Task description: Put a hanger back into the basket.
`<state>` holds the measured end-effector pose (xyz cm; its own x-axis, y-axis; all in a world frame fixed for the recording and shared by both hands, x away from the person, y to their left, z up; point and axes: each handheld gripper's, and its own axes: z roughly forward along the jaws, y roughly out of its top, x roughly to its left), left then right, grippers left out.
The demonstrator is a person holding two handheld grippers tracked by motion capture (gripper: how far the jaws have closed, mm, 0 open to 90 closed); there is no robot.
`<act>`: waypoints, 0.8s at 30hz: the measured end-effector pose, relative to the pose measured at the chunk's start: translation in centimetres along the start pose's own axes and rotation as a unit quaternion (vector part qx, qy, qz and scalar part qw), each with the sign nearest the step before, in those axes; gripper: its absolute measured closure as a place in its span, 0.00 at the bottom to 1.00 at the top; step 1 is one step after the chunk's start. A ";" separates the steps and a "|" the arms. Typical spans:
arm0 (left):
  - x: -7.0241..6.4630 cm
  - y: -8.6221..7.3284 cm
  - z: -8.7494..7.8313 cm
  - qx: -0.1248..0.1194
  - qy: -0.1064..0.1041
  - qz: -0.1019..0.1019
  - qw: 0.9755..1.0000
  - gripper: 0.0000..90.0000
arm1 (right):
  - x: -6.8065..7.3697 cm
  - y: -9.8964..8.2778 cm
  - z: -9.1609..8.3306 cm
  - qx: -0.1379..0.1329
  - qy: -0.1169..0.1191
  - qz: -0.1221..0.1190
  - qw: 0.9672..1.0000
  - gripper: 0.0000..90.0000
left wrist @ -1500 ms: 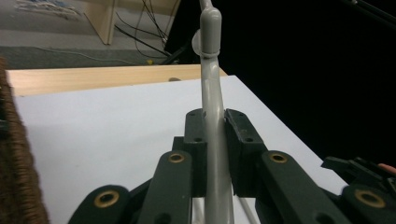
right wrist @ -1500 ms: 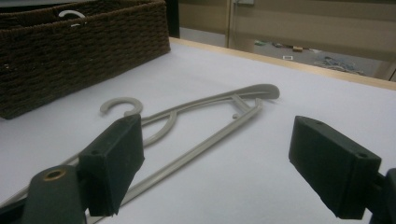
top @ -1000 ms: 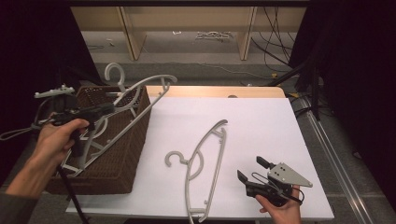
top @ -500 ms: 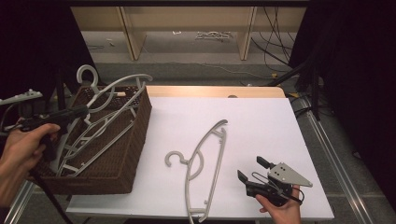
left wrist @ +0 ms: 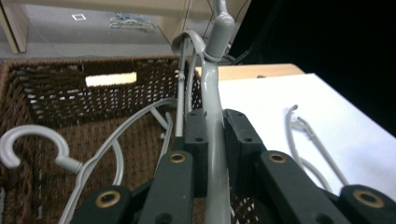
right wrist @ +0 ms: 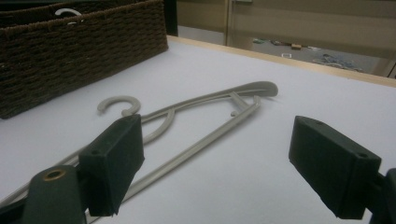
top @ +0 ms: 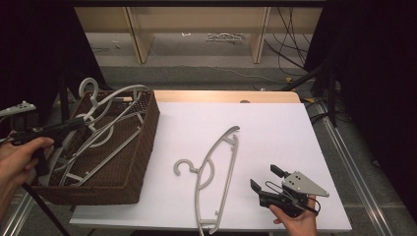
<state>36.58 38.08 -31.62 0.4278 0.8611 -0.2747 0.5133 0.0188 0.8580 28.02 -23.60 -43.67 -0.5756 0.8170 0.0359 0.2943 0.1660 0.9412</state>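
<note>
- High view: my left gripper reaches over the left rim of the basket, jaws clamped on a grey hanger that rises tilted out of the pile inside.
- That held hanger's hook sticks up past the basket's far-left corner, and its arm runs toward the far-right corner.
- More hangers lie crossed in the basket under it; I cannot tell how many.
- The basket sits on the left part of the white tabletop, its left side hanging past the edge.
- A loose hanger lies flat on the tabletop, just right of the basket and apart from it, hook pointing left.
- My right gripper rests near the front edge, right of the loose hanger, jaws apart and holding nothing, aimed toward it.
- Left gripper view: my two jaws press together on the grey bar of the held hanger, which runs straight up between them to its hook neck.
- Another hook lies on the basket's floor at the left.
- The loose hanger shows at the right on the tabletop.
- Right gripper view: my jaws stand wide apart with bare tabletop between them.
- The loose hanger lies ahead, its body passing behind the left jaw, not touched.
- The basket stands at the far left.
</note>
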 end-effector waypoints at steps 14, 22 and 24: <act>1.0 -0.7 1.9 0.045 -0.004 0.012 0.999 0.89 | 0.0 0.0 0.0 0.001 -0.001 0.000 1.000 0.21; 1.5 -0.6 4.0 0.078 -0.004 0.024 0.997 0.89 | 0.0 0.0 0.1 -0.004 0.002 0.002 1.000 0.21; 1.7 -0.6 4.5 0.081 -0.001 0.024 0.996 0.89 | 0.0 0.0 -0.1 0.003 -0.002 0.000 1.000 0.21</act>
<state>40.31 37.27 -34.53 0.4565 0.8579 -0.2358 0.6050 -0.1050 0.7892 27.98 -23.62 -43.61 -0.5727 0.8191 0.0337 0.2984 0.1699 0.9392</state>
